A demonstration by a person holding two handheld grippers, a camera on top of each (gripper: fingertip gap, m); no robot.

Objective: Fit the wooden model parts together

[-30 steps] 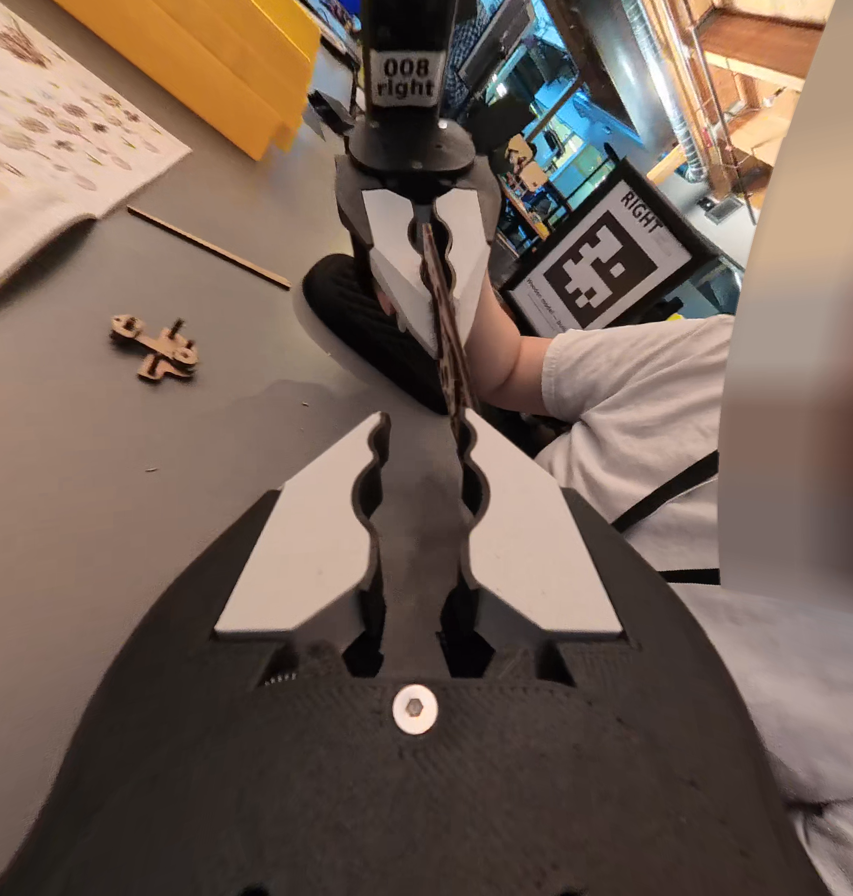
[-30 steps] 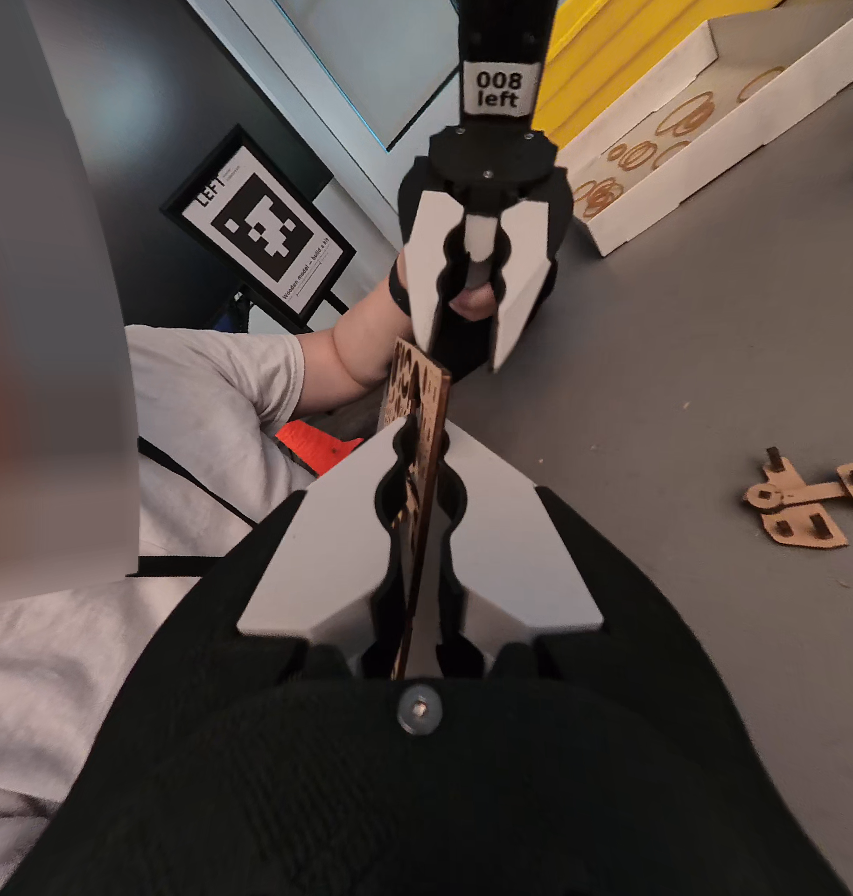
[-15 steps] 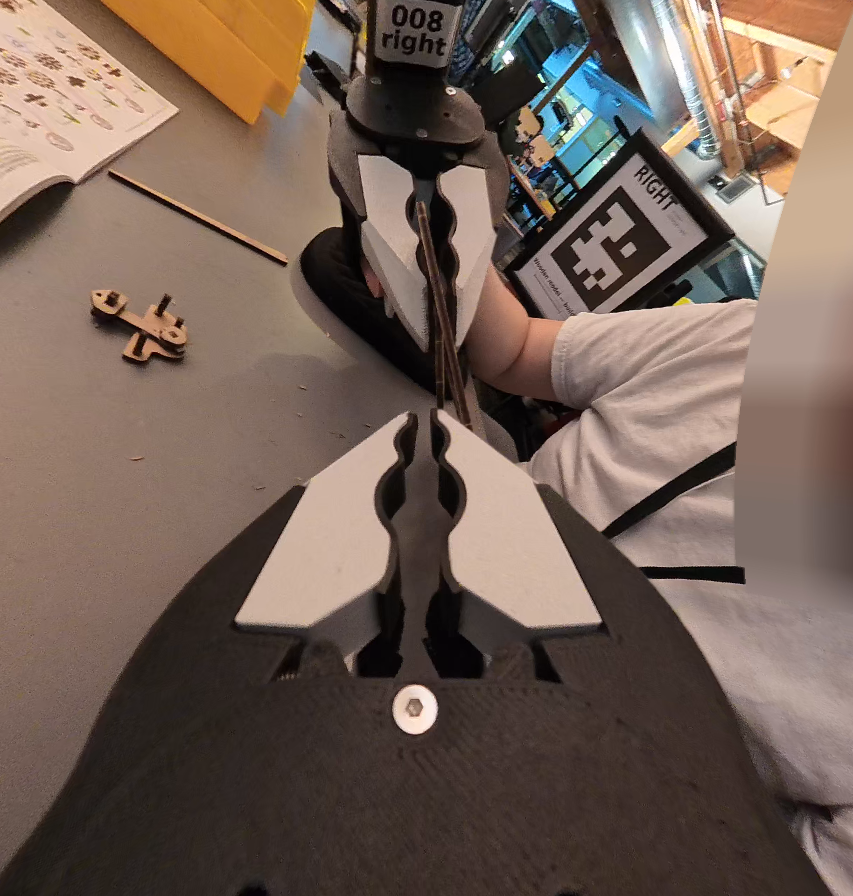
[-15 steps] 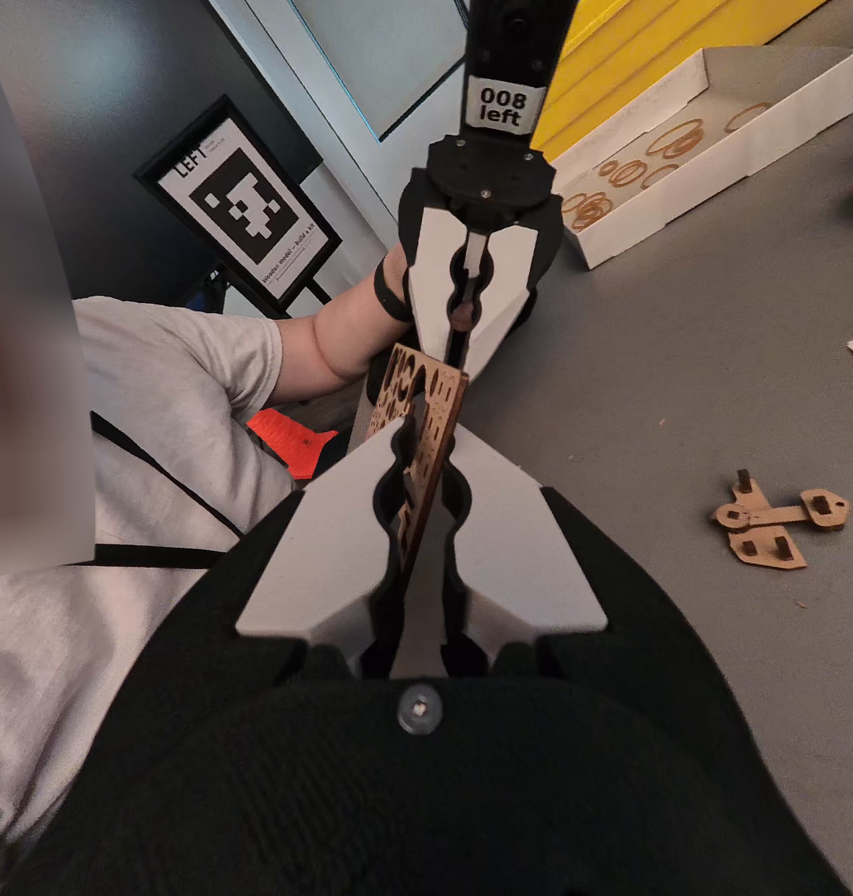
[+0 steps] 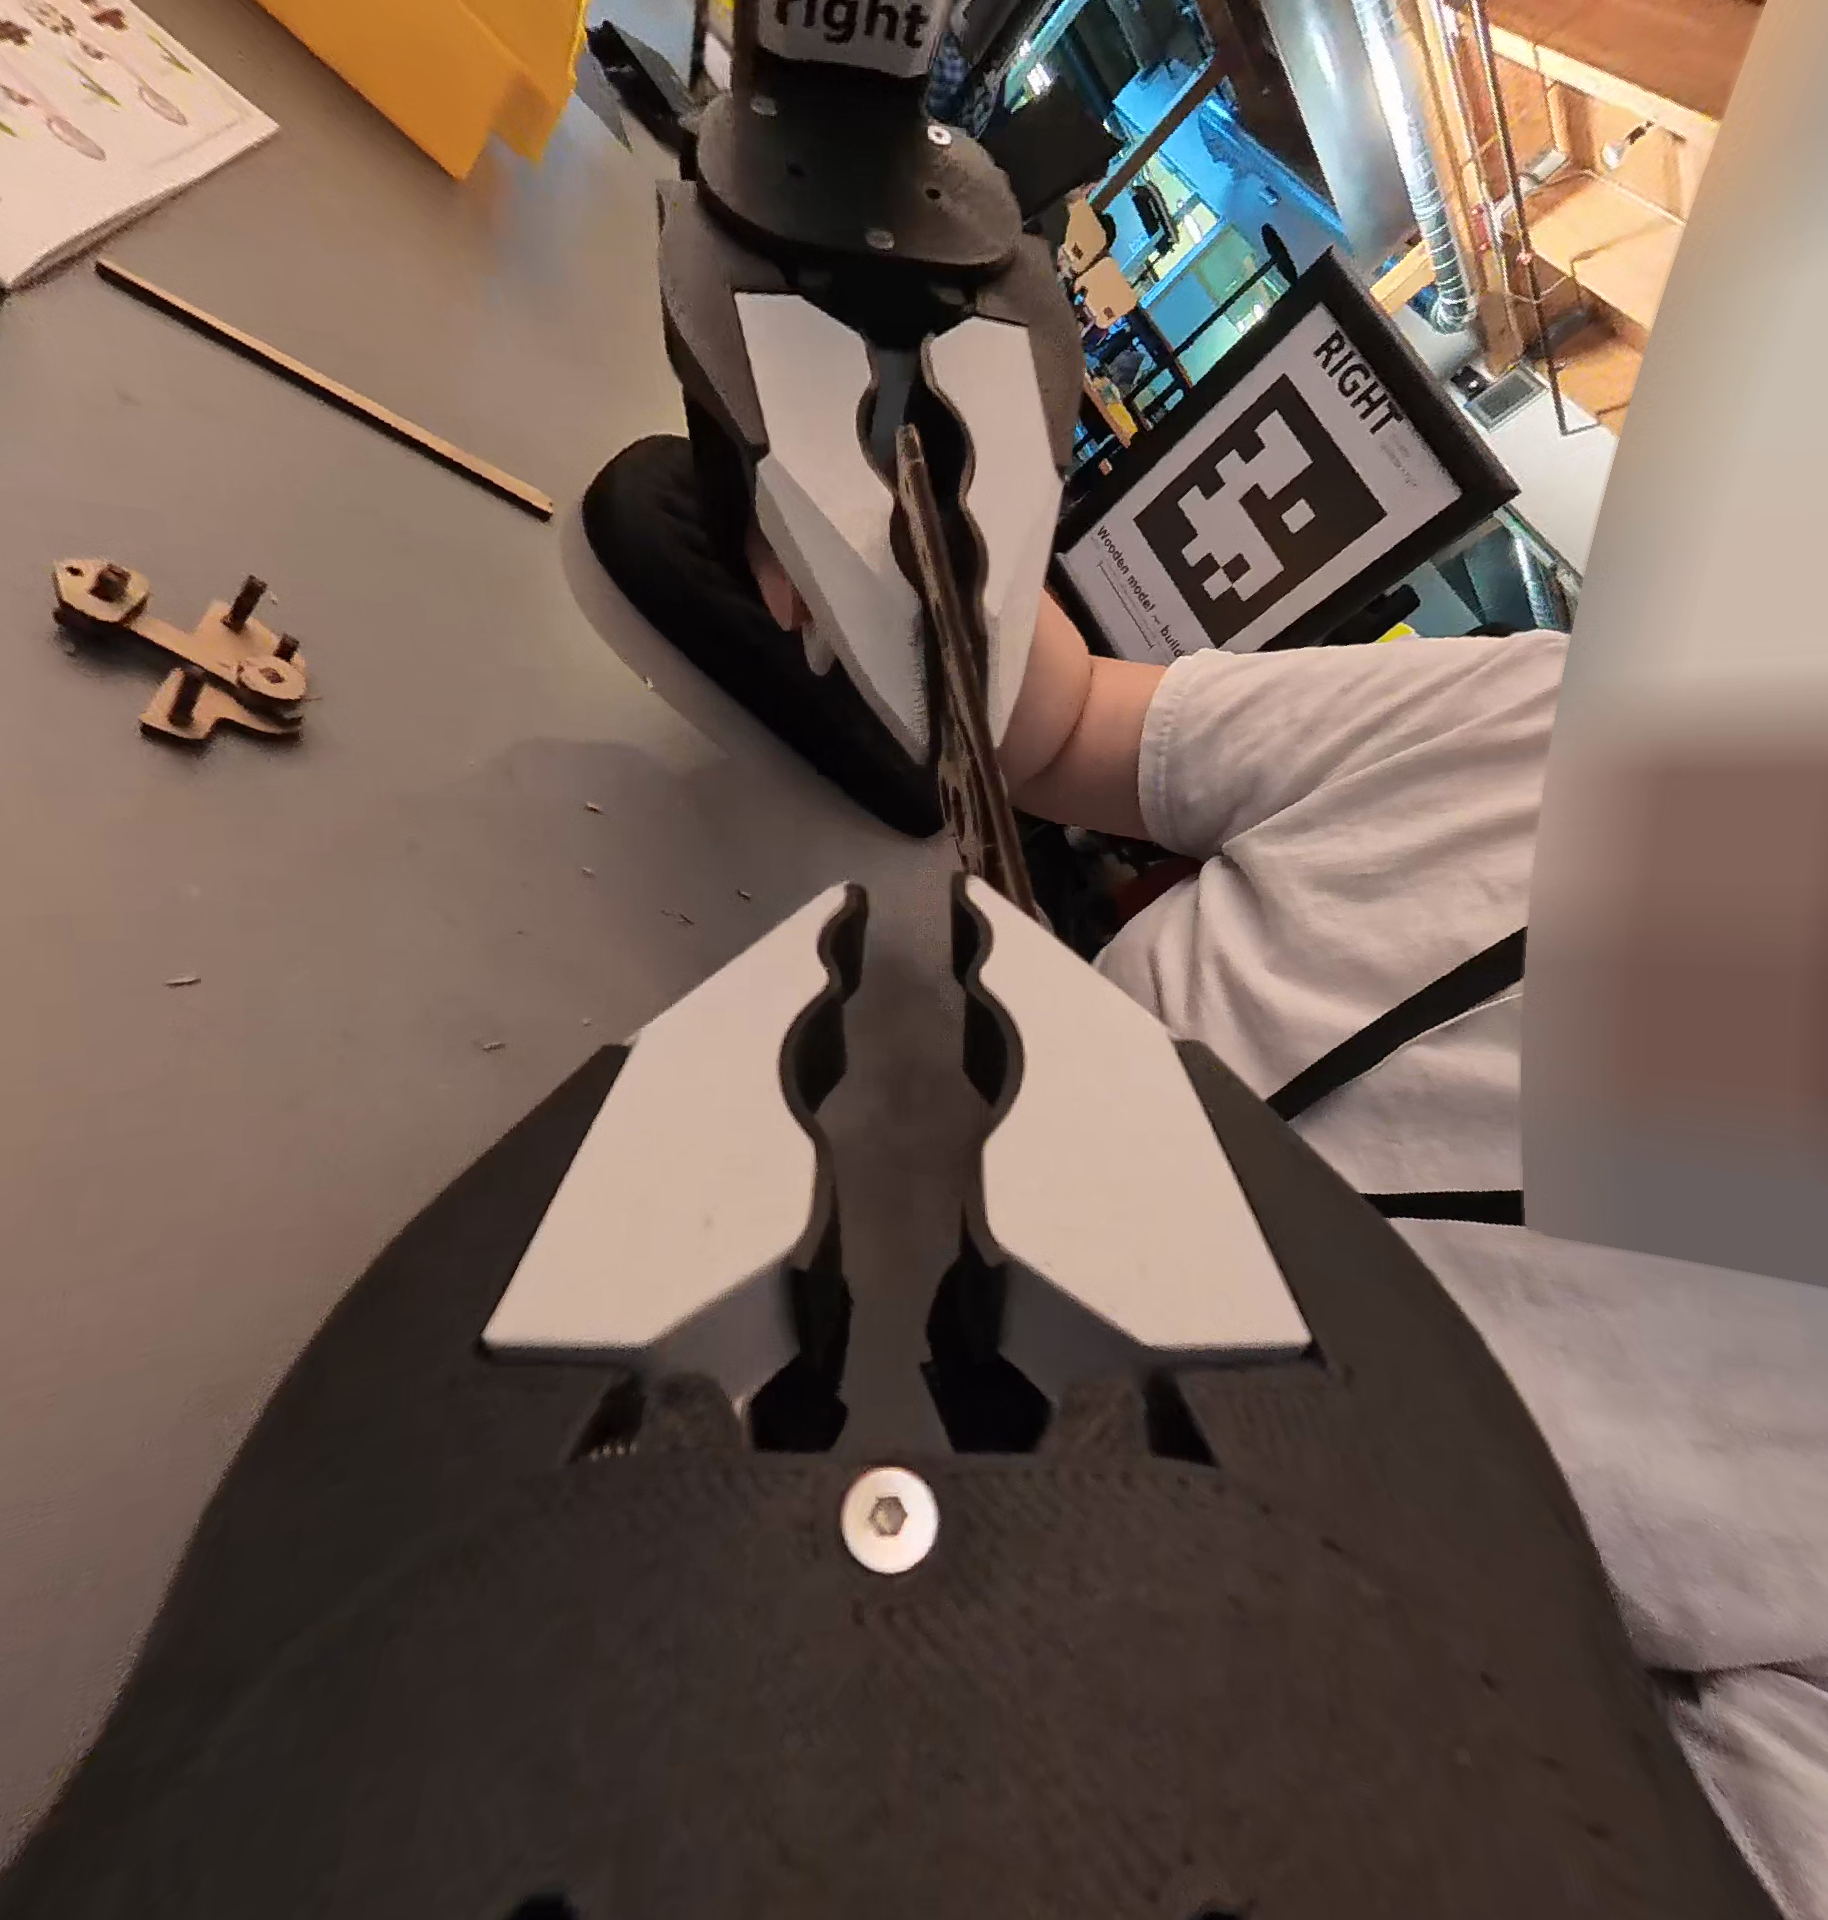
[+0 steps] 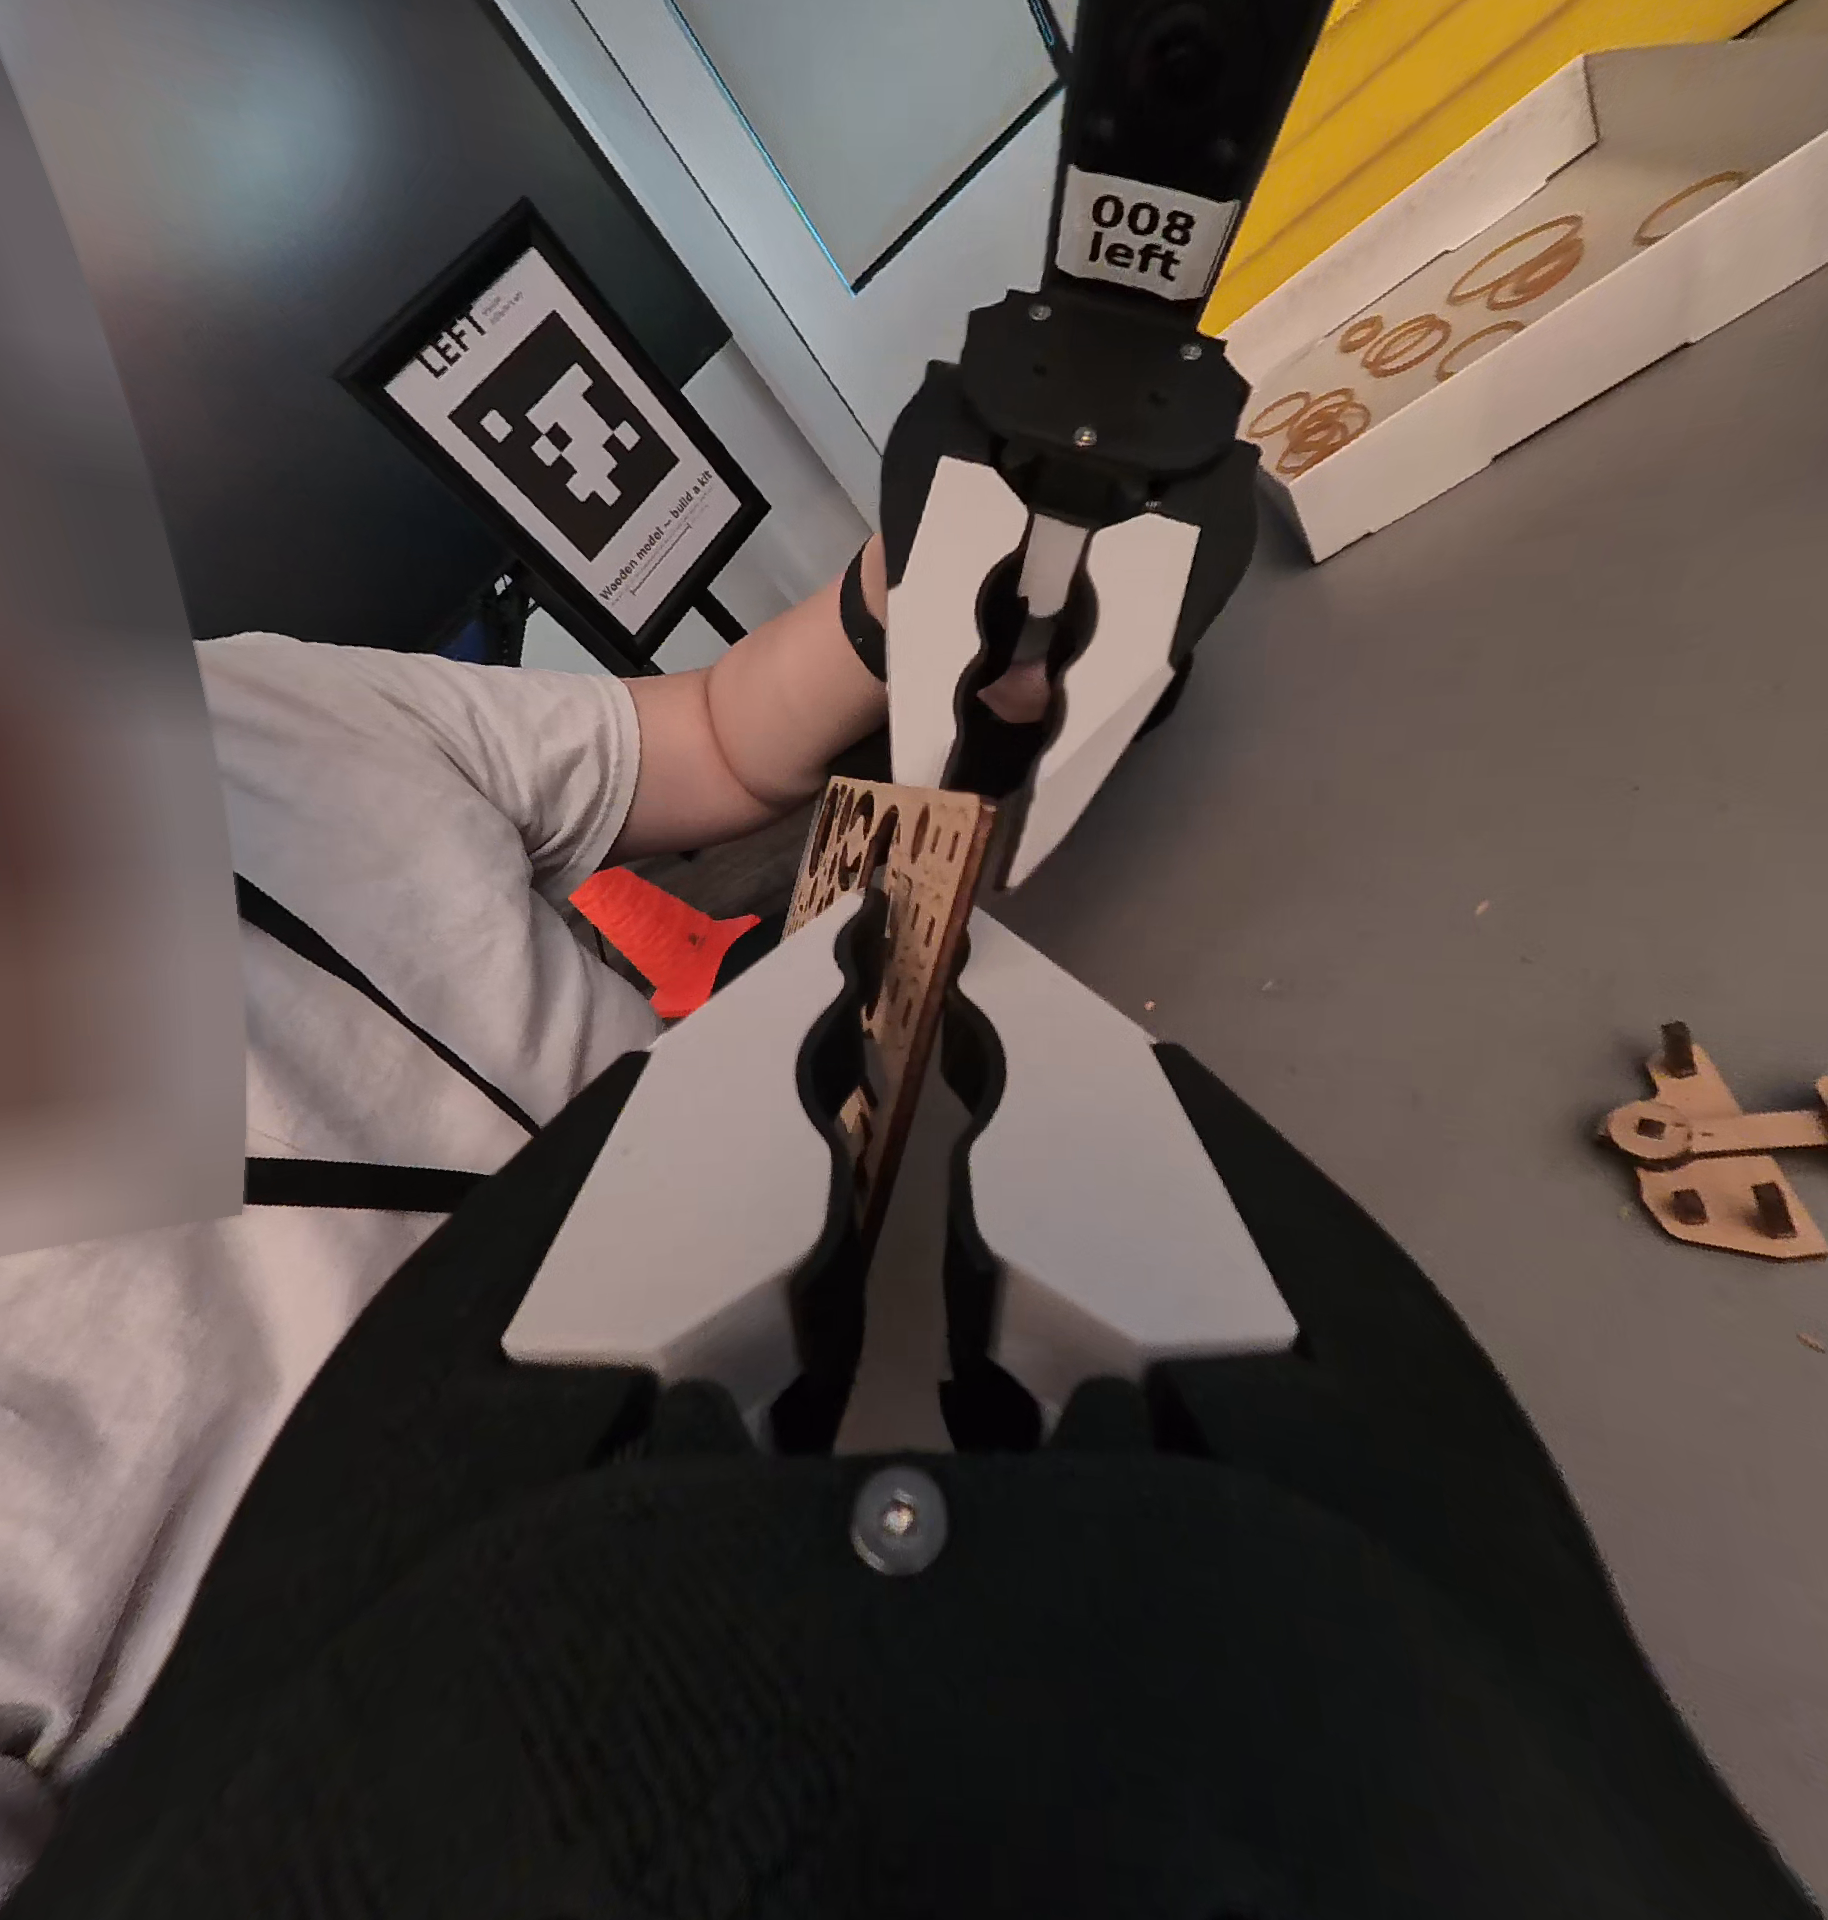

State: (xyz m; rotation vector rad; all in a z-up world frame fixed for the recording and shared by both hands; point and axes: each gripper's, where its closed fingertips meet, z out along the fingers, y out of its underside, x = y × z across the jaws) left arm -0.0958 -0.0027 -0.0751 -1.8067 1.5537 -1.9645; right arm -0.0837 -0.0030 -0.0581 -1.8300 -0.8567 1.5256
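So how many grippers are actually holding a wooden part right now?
1. The right gripper is clamped on the perforated wooden sheet; the left gripper is open and empty, just short of the sheet's edge.

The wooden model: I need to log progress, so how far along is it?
Early. Done: one small assembly lies joined on the table. In hand: the right gripper clamps a punched wooden sheet; the left gripper, open, is beside its end. Left: rings in the white box look unused.
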